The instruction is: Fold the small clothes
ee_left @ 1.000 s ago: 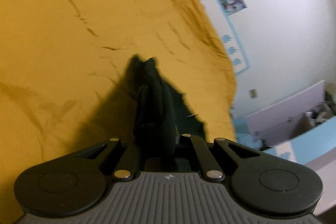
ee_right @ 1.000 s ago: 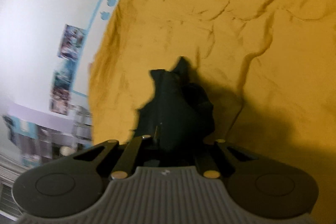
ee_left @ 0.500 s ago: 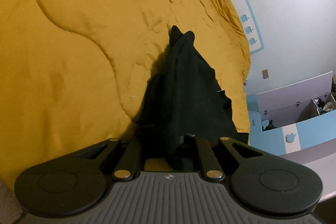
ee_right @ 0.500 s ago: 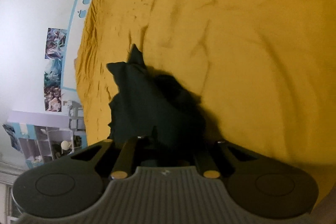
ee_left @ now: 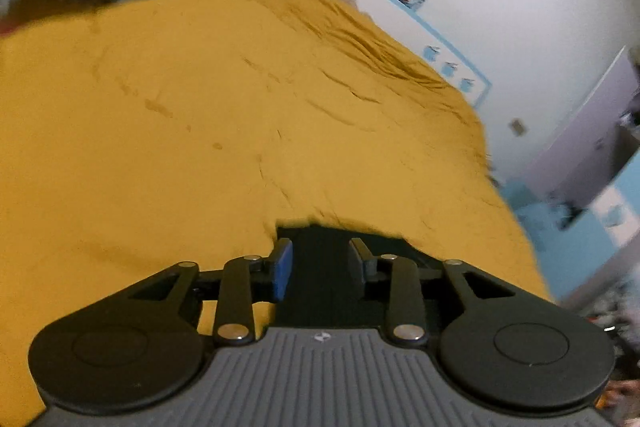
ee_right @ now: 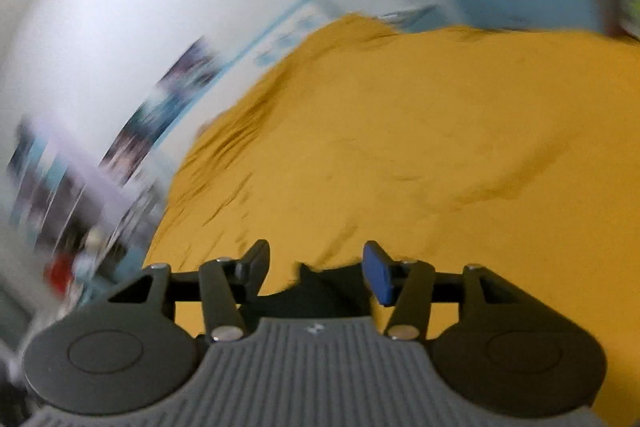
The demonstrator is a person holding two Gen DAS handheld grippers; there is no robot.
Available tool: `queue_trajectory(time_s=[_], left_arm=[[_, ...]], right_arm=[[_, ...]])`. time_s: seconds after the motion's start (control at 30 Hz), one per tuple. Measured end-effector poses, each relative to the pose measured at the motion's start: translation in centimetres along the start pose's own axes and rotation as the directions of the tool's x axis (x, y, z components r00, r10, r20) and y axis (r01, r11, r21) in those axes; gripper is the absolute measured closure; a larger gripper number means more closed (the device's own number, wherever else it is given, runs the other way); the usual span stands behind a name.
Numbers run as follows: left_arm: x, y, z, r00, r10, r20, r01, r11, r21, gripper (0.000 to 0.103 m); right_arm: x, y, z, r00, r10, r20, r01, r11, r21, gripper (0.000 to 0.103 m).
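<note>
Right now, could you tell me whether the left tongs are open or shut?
Open and opening: the left tongs show a clear gap between the fingers, neither pressing the black garment lying below.

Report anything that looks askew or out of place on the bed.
Nothing is spilled or damaged. The dark garment lies on the yellow bedspread below both grippers, left and right, whose jaws are opening clear of it. Most of it is hidden, so its fold cannot be judged.
</note>
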State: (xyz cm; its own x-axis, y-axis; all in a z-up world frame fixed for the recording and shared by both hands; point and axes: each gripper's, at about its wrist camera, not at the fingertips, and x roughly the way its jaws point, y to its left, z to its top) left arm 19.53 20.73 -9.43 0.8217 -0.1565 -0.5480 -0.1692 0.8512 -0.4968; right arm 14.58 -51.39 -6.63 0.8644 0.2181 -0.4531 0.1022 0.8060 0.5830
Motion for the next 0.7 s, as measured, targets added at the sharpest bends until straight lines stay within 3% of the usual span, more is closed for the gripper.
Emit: queue_trajectory(time_s=[0.07, 0.17, 0.23, 0.37, 0.57, 0.63, 0.67, 0.7], left_arm=[[3.7, -1.6, 0.5, 0.999, 0.025, -0.04, -0.021, 0.996, 0.083, 0.063], [8.0, -2.9, 0.3, 0.992, 0.012, -0.128, 0.006, 0.99, 0.141, 0.063], [10.1, -3.5, 0.0, 0.986, 0.043, -0.159, -0.015, 0.985, 0.171, 0.063], [11.4, -2.9, -0.4, 0.983, 0.076, -0.168, -0.04, 0.977, 0.21, 0.063], [14.2, -1.3, -0.2, 0.968, 0.084, -0.236, -0.047, 0.986, 0.161, 0.063], [14.6, -1.1, -0.6, 0.971, 0.045, -0.234, -0.009, 0.988, 0.153, 0.065], [14.7, -1.1, -0.7, 0.976, 0.027, -0.218, 0.008, 0.987, 0.159, 0.086], [14.4, -1.3, -0.9, 0.982, 0.026, -0.187, 0.008, 0.984, 0.179, 0.098]], right_arm=[[4.5, 0.8, 0.5, 0.995, 0.036, -0.095, -0.044, 0.996, -0.083, 0.053], [10.5, 1.4, 0.1, 0.983, -0.051, -0.179, 0.014, 0.979, -0.205, 0.054], [13.4, 1.6, -0.6, 0.972, -0.089, -0.218, 0.026, 0.96, -0.279, 0.054], [15.1, 1.2, -2.4, 0.952, -0.081, -0.295, -0.009, 0.956, -0.293, 0.052], [17.0, 1.8, -3.6, 0.944, -0.068, -0.322, -0.045, 0.942, -0.332, 0.05], [18.0, 2.4, -4.3, 0.941, -0.104, -0.322, -0.026, 0.927, -0.374, 0.084], [18.4, 2.6, -4.1, 0.941, -0.123, -0.315, -0.013, 0.917, -0.398, 0.084], [18.6, 2.7, -4.2, 0.943, -0.131, -0.306, -0.006, 0.913, -0.408, 0.086]])
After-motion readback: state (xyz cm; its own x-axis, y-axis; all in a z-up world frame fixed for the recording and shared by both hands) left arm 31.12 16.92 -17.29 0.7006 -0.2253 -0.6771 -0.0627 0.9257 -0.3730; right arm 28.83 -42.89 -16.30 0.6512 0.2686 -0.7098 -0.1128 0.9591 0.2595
